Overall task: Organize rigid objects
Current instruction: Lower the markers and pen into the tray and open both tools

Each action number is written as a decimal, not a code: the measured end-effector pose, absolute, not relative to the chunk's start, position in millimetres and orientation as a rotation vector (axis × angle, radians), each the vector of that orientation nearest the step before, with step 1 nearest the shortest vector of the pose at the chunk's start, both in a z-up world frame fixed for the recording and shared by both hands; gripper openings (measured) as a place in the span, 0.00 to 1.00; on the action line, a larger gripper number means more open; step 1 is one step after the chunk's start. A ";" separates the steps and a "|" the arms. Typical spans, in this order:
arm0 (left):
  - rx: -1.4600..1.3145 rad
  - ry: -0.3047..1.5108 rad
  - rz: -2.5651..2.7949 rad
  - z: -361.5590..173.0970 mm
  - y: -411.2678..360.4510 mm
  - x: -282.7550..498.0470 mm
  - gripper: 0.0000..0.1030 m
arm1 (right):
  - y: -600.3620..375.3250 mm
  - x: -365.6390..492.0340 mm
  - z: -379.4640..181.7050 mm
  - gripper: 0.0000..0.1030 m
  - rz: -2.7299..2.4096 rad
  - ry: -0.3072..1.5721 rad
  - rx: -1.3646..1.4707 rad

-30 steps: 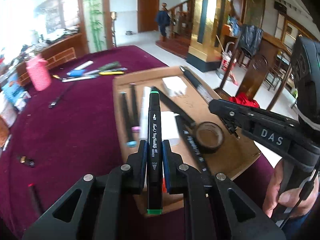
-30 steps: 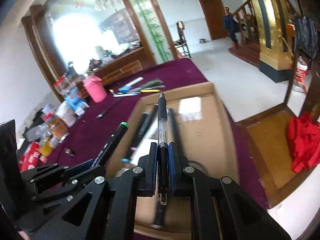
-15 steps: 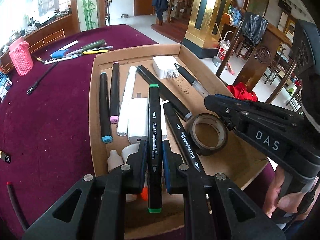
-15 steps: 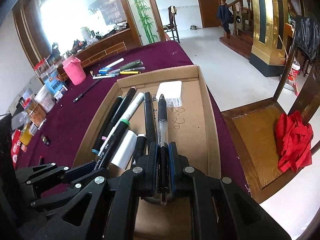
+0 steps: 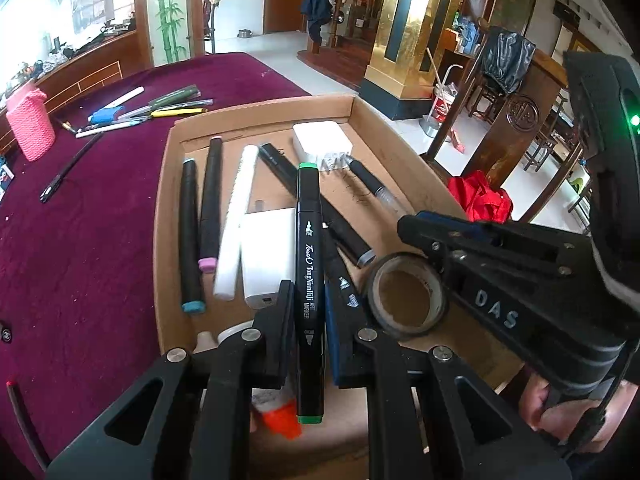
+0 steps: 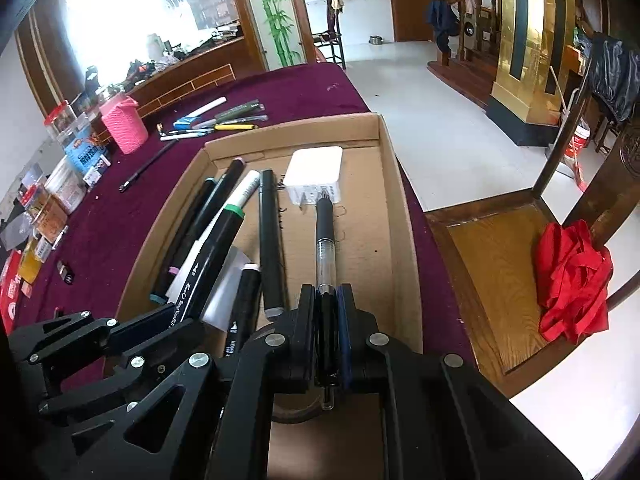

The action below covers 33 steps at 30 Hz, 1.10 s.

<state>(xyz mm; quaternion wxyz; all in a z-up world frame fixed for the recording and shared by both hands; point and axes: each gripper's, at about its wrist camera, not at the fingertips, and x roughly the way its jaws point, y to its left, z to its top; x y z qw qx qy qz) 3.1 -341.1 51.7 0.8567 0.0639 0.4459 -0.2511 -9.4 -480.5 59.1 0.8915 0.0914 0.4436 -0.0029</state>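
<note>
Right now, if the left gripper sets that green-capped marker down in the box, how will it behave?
The green-capped art marker looks stiff: it stays straight though the left gripper clamps only part of it. Its flat-sided barrel probably resists rolling. Landing across other pens in the cardboard box, it may rest tilted.

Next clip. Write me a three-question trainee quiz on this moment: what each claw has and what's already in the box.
1. What does the left claw grip?
2. True or false: the right claw is open and holds nothing.
3. Which lies in the cardboard box: A) a tape roll, B) a pink knitted holder, C) a red cloth?

Key
1. A black green-capped marker.
2. False: it is shut on a black gel pen.
3. A, the tape roll.
</note>
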 end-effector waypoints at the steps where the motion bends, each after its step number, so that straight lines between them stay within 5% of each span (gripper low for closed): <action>1: 0.136 0.939 -0.534 51.8 -343.1 3.4 0.12 | -480.8 -8.7 57.8 0.09 -0.012 0.926 0.189; 23: 0.097 0.994 -0.588 44.4 -351.0 7.5 0.12 | -475.0 -4.5 57.0 0.10 -0.010 0.939 0.221; 33: 0.068 1.004 -0.596 49.7 -342.0 2.4 0.12 | -475.2 -15.9 72.5 0.18 -0.006 0.896 0.248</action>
